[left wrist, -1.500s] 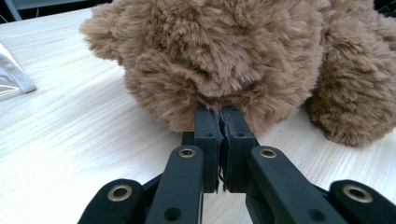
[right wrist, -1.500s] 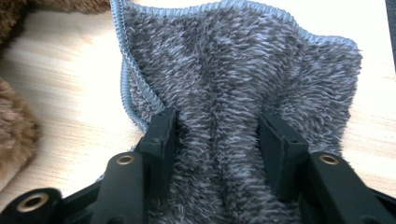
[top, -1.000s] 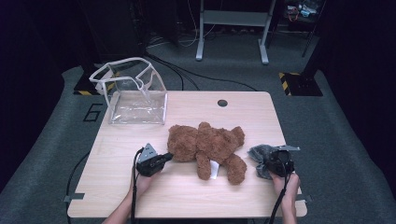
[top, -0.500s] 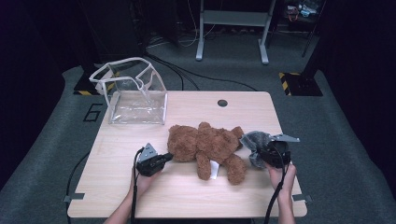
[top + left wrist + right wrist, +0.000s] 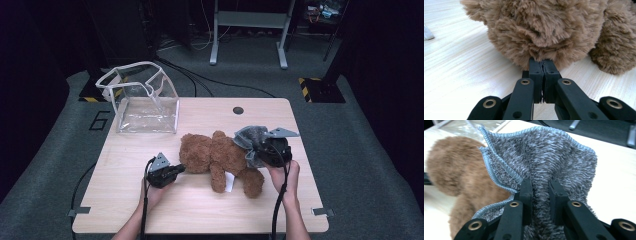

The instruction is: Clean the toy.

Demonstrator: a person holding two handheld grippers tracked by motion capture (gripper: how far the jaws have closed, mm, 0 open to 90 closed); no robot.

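1. In the high view we see the teddy bear [image 5: 220, 160] lying at the centre of the wooden table [image 5: 200, 210], slightly right of the middle of the frame.
2. Its long axis runs across the picture, a little downhill from left to right: the round head end points to the left, the legs point toward the lower right.
3. Our left gripper [image 5: 176, 170] sits at lower centre-left of the high view, level with the head end. In the left gripper view its jaws are pressed together, pinching a tuft of the bear's brown fur [image 5: 541, 53] at their tips.
4. Our right gripper [image 5: 260, 146] is right of centre, above the bear's leg end. In the right gripper view its jaws clamp a fold of grey cloth [image 5: 541, 167] with a pale blue stitched edge; the cloth fans out beyond the tips and hangs over the bear's body.
5. A clear plastic bag [image 5: 142, 100] stands open in the upper left, well apart from the bear.
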